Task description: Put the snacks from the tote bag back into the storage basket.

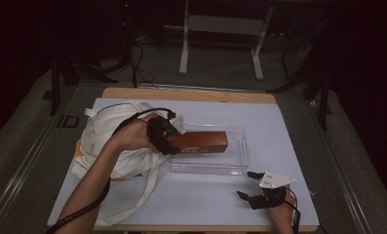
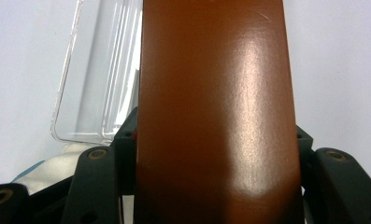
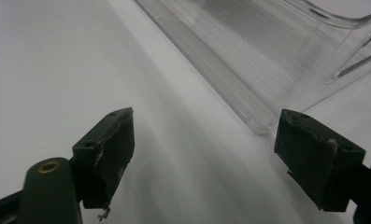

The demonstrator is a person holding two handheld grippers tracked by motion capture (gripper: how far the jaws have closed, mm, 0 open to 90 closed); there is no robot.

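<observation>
Brown box (image 1: pixel 201 142), label unreadable, in left gripper (image 1: pixel 164 138).

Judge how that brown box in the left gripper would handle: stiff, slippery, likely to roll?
The brown box looks stiff: it juts straight from the left gripper over the clear tray. Its glossy face may be slippery. Flat sides suggest no rolling.

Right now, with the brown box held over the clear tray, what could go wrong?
1. The left hand-held gripper clamps the brown box at one end, so the free end could sag or twist.
2. The clear tray looks light and nothing holds it; the open right hand-held gripper rests nearby, so a bump could slide it.
</observation>
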